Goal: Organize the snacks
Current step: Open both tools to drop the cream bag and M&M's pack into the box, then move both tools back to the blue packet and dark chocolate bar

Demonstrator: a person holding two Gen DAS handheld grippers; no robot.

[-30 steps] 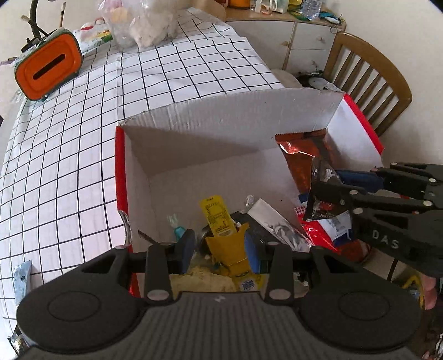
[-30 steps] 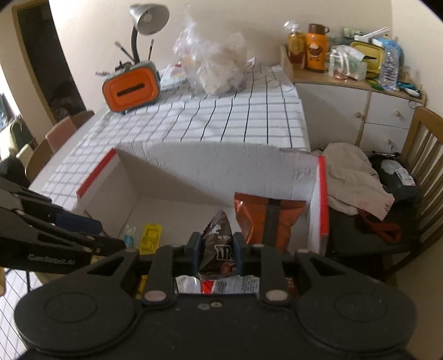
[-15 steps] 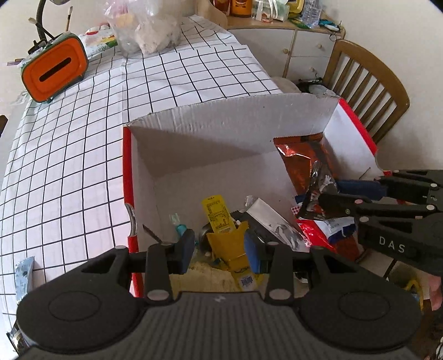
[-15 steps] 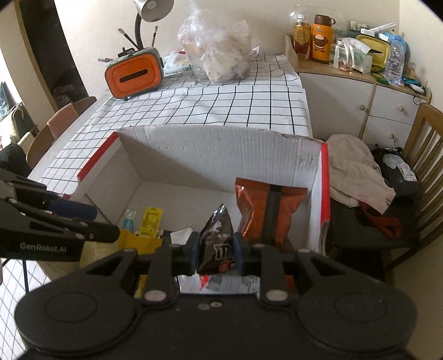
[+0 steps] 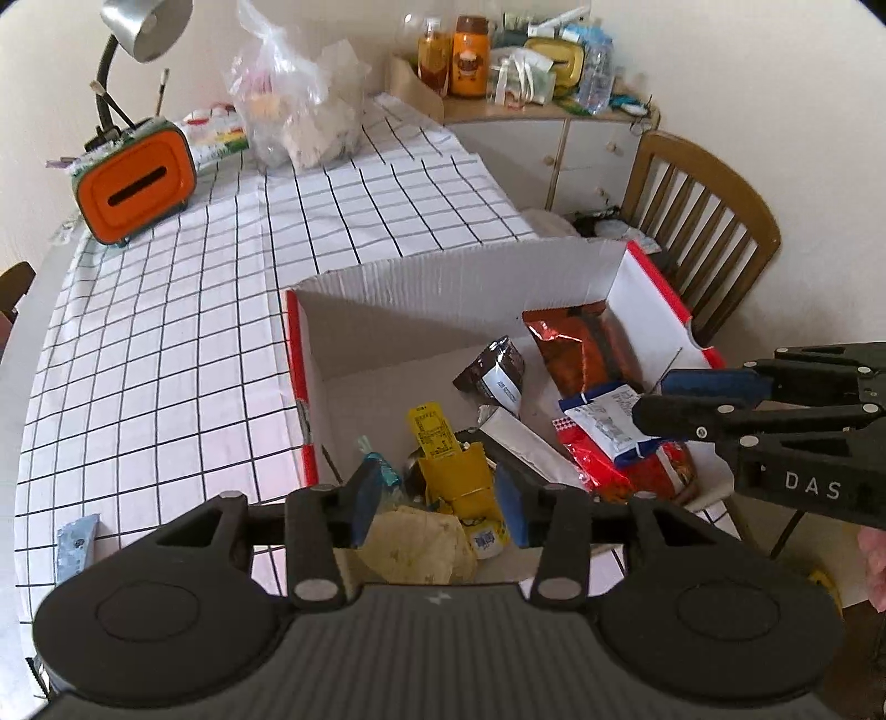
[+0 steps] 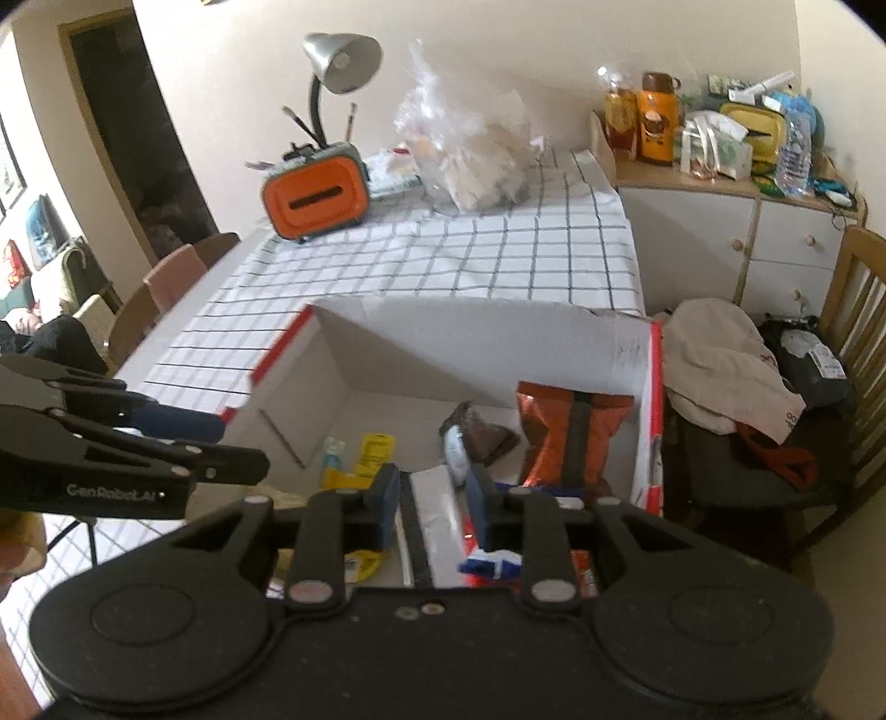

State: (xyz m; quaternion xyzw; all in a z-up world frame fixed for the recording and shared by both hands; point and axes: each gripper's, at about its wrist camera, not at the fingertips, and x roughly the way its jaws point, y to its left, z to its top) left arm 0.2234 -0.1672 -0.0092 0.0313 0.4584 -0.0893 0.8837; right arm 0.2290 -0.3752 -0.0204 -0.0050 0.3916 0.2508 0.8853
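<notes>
The left gripper [image 5: 437, 498] has just been opening. A second ago its pads pinched the yellow packet [image 5: 454, 476], but now both fingers [image 5: 362, 493] stand clear of it with a gap on each side. The packet rests on the pile of snacks at the near edge of the cardboard box [image 5: 443, 288]. The right gripper [image 6: 434, 504] looks no wider than before, its fingers drawn close with a narrow gap between them, and that gap is now empty. The brown packet [image 6: 482, 437] it was carrying has left it and lies on the box floor towards the far right corner. There it is just beside the orange foil bag [image 6: 570, 432], which leans against the right wall as before. In the left view the brown packet [image 5: 490, 368] lies well apart from the right gripper [image 5: 653, 399], which hangs over the red and white bag [image 5: 609, 437] at the box's right side. Both cameras now take in more of the room: the box sits lower in each view, and the lamp [image 5: 144, 27] at the far end of the checked table [image 5: 166, 360] has come into the left view. The box itself has stayed at the table's near right corner.
</notes>
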